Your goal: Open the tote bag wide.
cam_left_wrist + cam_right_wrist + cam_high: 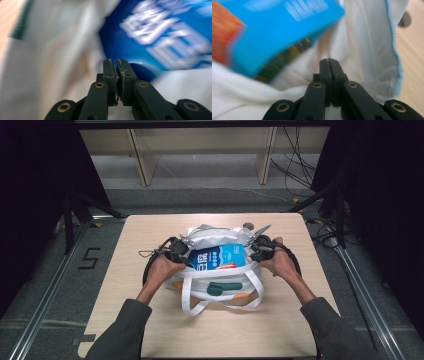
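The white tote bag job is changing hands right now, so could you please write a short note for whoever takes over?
Left tool: jaws together at the white tote bag's left rim; a grip on the cloth can't be confirmed.
Right tool: jaws together at the right rim, likewise.
The bag lies mid-table, mouth held apart, handles toward the person.
Blue box sits in the opening, partly out.
Left: probably seat the box, then release.

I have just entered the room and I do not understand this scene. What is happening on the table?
A person holds a gripper in each hand at the two sides of a white tote bag on the wooden table. The left gripper and the right gripper both appear shut on the bag's rim. A blue box sticks out of the bag's mouth.
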A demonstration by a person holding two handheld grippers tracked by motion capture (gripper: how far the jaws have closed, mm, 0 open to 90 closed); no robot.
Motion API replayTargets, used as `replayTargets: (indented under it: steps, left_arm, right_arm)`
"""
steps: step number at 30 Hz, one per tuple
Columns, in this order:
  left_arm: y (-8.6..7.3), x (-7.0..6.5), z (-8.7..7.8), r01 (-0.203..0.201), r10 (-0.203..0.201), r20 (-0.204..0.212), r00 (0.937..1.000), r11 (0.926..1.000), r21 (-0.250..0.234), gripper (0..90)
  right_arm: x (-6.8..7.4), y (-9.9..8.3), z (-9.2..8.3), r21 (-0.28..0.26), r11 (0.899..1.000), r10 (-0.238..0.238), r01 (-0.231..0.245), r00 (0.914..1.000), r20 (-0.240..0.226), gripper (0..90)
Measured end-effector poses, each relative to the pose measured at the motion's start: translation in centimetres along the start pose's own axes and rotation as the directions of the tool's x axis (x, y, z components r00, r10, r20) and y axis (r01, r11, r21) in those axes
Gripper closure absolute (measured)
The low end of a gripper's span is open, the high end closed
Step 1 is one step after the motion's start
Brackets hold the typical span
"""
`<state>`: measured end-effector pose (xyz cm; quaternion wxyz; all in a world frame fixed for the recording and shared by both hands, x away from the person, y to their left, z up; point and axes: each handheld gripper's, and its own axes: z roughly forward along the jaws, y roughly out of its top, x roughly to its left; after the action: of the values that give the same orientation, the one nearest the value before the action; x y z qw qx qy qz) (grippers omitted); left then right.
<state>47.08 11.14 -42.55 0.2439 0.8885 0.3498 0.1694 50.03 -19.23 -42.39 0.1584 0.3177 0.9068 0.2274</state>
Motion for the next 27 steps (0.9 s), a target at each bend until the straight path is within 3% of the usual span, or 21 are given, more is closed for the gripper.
replayTargets:
  steps: [1,3,5,6,7,8,9,10,11,12,16,17,18,19,21,22,23,25,26,27]
  left_arm:
    - [-0.3,-0.8,-0.5,-0.004,0.005,0.031,0.9995,0.9996,-0.029,85.0]
    - [-0.9,-1.8,-1.1,-0.003,0.007,0.062,0.9981,0.9985,-0.055,86.4]
    - [-1.1,-2.0,-1.3,-0.016,0.02,0.061,0.998,0.9979,-0.063,87.0]
    - [-1.9,-1.8,-1.2,-0.006,0.01,0.081,0.9966,0.9986,-0.052,87.2]
    - [-2.4,-1.5,-0.7,-0.034,0.035,0.04,0.9986,0.9993,-0.014,87.4]
    - [-3.0,-1.2,-0.1,-0.002,0.002,0.053,0.9986,1.0,-0.009,88.7]
    - [-3.0,-1.2,-0.1,-0.002,0.002,0.053,0.9986,1.0,-0.009,89.1]
    - [-3.4,-1.1,0.3,0.038,-0.036,0.06,0.9976,0.9989,-0.028,89.1]
    - [-3.4,-1.3,0.1,0.017,-0.015,0.043,0.999,0.9995,-0.027,89.3]
    - [-3.3,-1.5,0.0,0.011,-0.01,0.029,0.9995,0.9995,-0.029,89.3]
    - [-3.0,-1.0,-0.9,0.035,-0.032,0.055,0.998,0.9972,-0.066,87.3]
    - [-2.9,-0.8,-1.2,0.059,-0.052,0.075,0.9958,0.9942,-0.09,85.1]
    - [-2.5,-0.5,-1.8,0.086,-0.074,0.093,0.9929,0.9885,-0.125,84.8]
    - [-2.5,-0.5,-1.8,0.086,-0.074,0.093,0.9929,0.9885,-0.125,84.5]
    - [-1.5,0.3,-2.1,0.116,-0.1,0.088,0.991,0.9745,-0.192,83.5]
    - [-1.5,0.3,-2.1,0.116,-0.1,0.088,0.991,0.9745,-0.192,83.3]
    - [-0.6,1.0,-2.0,0.156,-0.14,0.091,0.986,0.9643,-0.214,82.9]
    - [-0.2,1.3,-1.7,0.162,-0.146,0.084,0.9856,0.9615,-0.222,82.7]
    - [0.6,2.1,-1.0,0.19,-0.18,0.066,0.9815,0.9571,-0.219,82.6]
    - [1.0,2.5,-0.8,0.209,-0.198,0.072,0.9776,0.955,-0.211,82.6]
  right_arm:
    - [0.3,0.1,-0.6,-0.017,1.0,0.013,-0.013,0.9999,-0.008,90.0]
    - [1.3,0.2,-1.9,-0.075,0.997,-0.023,0.02,0.9987,-0.046,90.0]
    - [2.0,0.1,-2.3,-0.081,0.996,-0.028,0.023,0.9975,-0.065,90.0]
    - [3.1,-0.7,-2.5,-0.029,0.995,-0.099,0.097,0.9929,-0.067,90.0]
    - [3.3,-1.2,-2.1,-0.006,0.995,-0.102,0.102,0.9919,-0.076,90.0]
    - [3.6,-1.8,-1.4,0.031,0.995,-0.092,0.095,0.9924,-0.082,90.0]
    - [3.6,-1.8,-1.4,0.031,0.995,-0.092,0.095,0.9924,-0.082,90.0]
    - [3.8,-2.5,-0.8,0.041,0.996,-0.071,0.075,0.9927,-0.098,90.0]
    - [3.7,-2.8,-0.3,0.012,0.998,-0.067,0.068,0.9938,-0.089,90.0]
    - [3.6,-2.5,-0.7,0.018,0.997,-0.078,0.08,0.9932,-0.086,90.0]
    - [3.2,-2.0,-1.7,-0.023,0.997,-0.069,0.067,0.9944,-0.079,90.0]
    - [2.8,-1.7,-2.6,-0.079,0.996,-0.039,0.033,0.9966,-0.073,90.0]
    - [2.6,-1.6,-3.0,-0.096,0.995,-0.018,0.011,0.9969,-0.077,90.0]
    - [2.5,-1.4,-3.3,-0.117,0.993,0.0,-0.007,0.9982,-0.06,90.0]
    - [2.2,-1.0,-3.5,-0.14,0.99,0.025,-0.034,0.9978,-0.061,90.0]
    - [1.7,-0.7,-3.6,-0.143,0.99,0.003,-0.014,0.9971,-0.076,90.0]
    - [1.6,-0.4,-3.4,-0.154,0.987,0.022,-0.034,0.9969,-0.076,90.0]
    - [1.0,0.4,-2.9,-0.152,0.988,0.016,-0.024,0.9985,-0.053,90.0]
    - [0.7,0.7,-2.4,-0.156,0.987,0.022,-0.027,0.9991,-0.038,90.0]
    - [0.3,0.9,-2.1,-0.133,0.991,0.025,-0.03,0.999,-0.037,90.0]
